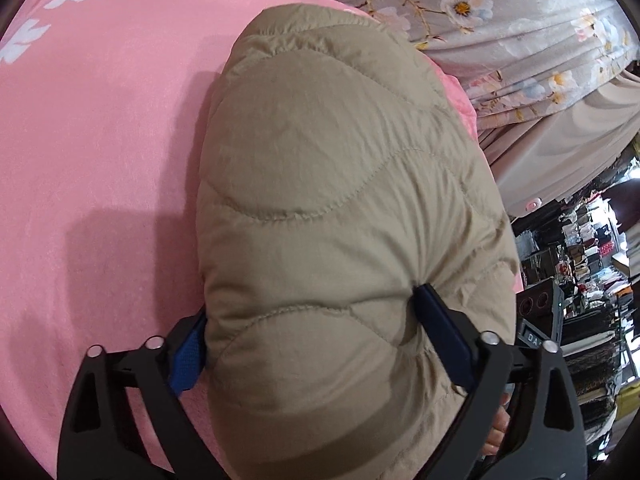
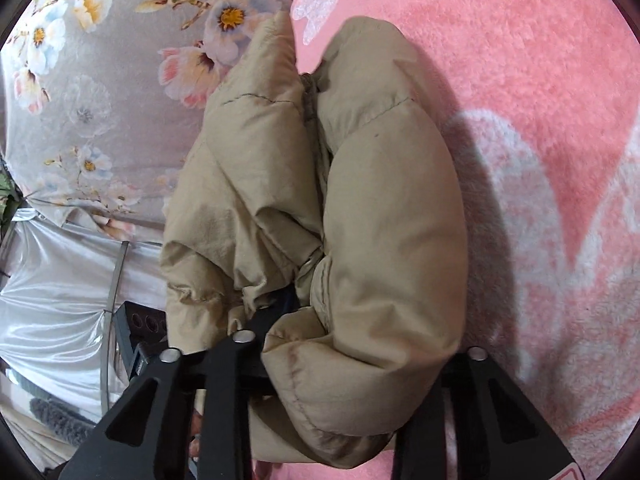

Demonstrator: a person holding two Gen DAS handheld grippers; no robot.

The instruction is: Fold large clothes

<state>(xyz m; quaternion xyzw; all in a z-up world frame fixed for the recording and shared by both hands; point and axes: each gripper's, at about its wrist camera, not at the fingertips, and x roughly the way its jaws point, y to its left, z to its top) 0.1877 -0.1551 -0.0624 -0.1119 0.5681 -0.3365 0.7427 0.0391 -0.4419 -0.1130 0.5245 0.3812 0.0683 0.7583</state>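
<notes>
A beige quilted puffer jacket lies bundled on a pink fleece blanket. My left gripper straddles its near end with the jaws wide. The blue pads dent the padding on both sides, so it grips the bundle. In the right wrist view the jacket shows as two thick rolls with a seam between them. My right gripper has its jaws narrow, pinched on bunched fabric at that seam. Its fingertips are buried under the padding.
The pink blanket carries white flower prints. A grey floral sheet runs along the bed's edge. Silver fabric and a black box lie below it. Cluttered shelves stand beyond the bed.
</notes>
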